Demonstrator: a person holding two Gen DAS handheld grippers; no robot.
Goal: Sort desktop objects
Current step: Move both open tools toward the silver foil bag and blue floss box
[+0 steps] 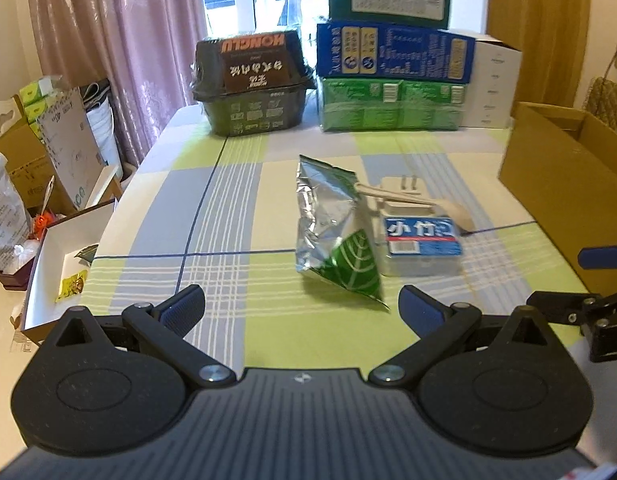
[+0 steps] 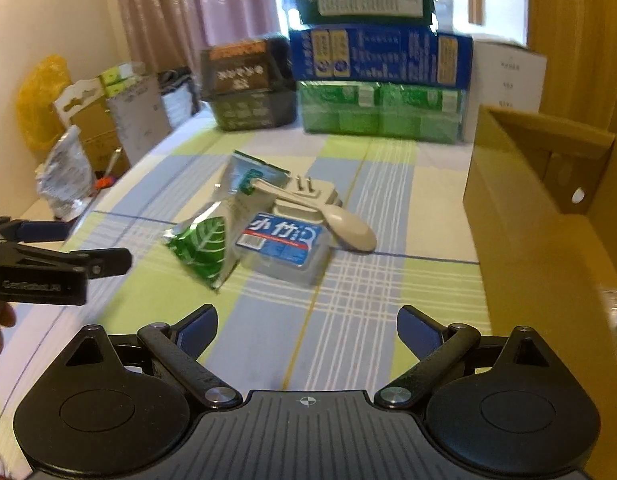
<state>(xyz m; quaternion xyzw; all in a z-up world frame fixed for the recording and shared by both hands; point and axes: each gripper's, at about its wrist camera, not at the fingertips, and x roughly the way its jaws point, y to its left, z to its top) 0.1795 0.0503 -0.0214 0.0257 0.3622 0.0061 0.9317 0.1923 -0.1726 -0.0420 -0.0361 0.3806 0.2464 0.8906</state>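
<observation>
A small pile lies mid-table on the checked cloth: a silver-and-green foil packet [image 1: 332, 232] [image 2: 212, 236], a clear box with a blue label [image 1: 422, 246] [image 2: 286, 246], a white plug adapter [image 1: 402, 190] [image 2: 312, 194] and a beige plastic spoon [image 1: 404, 198] [image 2: 348, 228] resting across them. My left gripper [image 1: 302, 312] hovers open just in front of the packet, nothing between its fingers. My right gripper [image 2: 306, 334] is open too, a short way before the pile. Each gripper shows at the side of the other's view.
An open brown cardboard box [image 1: 564, 192] [image 2: 548, 208] stands on the table's right. Stacked green and blue cartons [image 1: 392, 80] [image 2: 380, 80] and a dark noodle tub [image 1: 252, 84] line the far edge. A white tray [image 1: 60, 276] and clutter sit beyond the left edge.
</observation>
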